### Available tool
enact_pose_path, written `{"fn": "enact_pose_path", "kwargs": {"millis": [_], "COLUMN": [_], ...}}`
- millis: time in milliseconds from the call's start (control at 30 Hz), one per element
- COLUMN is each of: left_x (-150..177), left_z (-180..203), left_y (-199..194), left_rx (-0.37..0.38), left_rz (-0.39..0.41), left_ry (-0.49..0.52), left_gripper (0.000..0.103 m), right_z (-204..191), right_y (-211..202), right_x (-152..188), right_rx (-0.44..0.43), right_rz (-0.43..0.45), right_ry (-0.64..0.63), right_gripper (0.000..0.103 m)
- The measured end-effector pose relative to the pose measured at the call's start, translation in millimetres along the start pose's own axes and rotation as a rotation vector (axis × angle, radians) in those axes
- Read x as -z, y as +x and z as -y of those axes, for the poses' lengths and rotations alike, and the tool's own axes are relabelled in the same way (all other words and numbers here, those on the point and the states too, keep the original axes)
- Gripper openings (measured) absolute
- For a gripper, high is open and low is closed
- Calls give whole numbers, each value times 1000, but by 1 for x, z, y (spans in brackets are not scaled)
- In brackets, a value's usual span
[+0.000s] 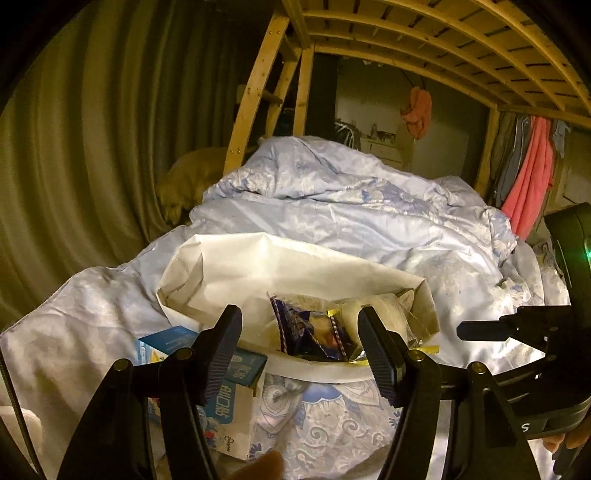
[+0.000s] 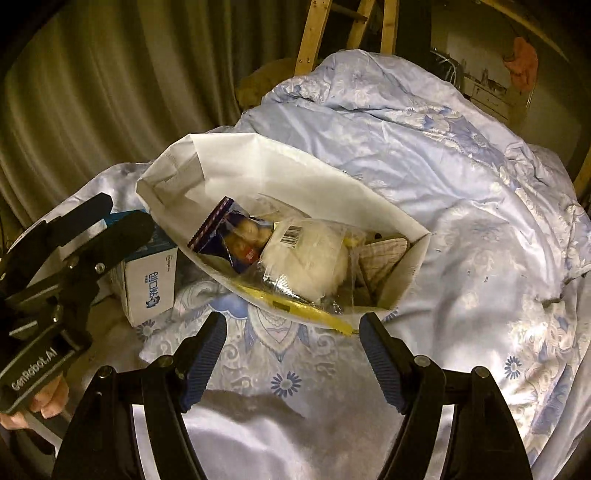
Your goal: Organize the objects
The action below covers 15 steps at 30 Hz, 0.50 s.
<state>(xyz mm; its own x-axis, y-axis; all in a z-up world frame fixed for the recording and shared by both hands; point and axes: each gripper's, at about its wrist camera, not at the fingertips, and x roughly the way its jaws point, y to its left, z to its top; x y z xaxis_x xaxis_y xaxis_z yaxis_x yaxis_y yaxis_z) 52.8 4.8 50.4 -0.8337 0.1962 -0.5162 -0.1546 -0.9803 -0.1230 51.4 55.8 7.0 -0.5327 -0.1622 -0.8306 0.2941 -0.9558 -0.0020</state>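
A white paper bag (image 2: 280,173) lies open on the bed; it also shows in the left wrist view (image 1: 258,266). Inside are a purple snack packet (image 2: 236,236), a clear-wrapped white fluffy item (image 2: 314,258) with a yellow strip (image 2: 306,310), and a checked cloth (image 2: 384,251). A white and blue box (image 2: 151,280) stands left of the bag, partly behind my left gripper's finger in the left wrist view (image 1: 236,398). My left gripper (image 1: 299,339) is open and empty at the bag's near rim. My right gripper (image 2: 291,339) is open and empty just short of the bag.
A crumpled light-blue floral duvet (image 2: 461,177) covers the bed. Green curtains (image 1: 92,129) hang on the left. A wooden bunk frame (image 1: 424,33) runs overhead with a ladder (image 2: 314,33) behind. Pink and grey clothes (image 1: 528,170) hang at the right.
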Motion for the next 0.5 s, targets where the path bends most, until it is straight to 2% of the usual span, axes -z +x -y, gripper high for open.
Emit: {"fn": "enact_pose_path", "kwargs": {"millis": [133, 500], "left_x": [-2, 1], "left_z": [-7, -5], "left_y": [-1, 4], "left_rx": [-27, -78], "left_rz": [17, 7], "left_ry": [-36, 10], "left_gripper": [64, 64], "right_z": [10, 10], "right_y": [-3, -4], "right_x": [-2, 0], "right_rx": [-6, 24], "right_rz": [5, -6], "right_ry": [20, 14], "right_gripper": [74, 74]}}
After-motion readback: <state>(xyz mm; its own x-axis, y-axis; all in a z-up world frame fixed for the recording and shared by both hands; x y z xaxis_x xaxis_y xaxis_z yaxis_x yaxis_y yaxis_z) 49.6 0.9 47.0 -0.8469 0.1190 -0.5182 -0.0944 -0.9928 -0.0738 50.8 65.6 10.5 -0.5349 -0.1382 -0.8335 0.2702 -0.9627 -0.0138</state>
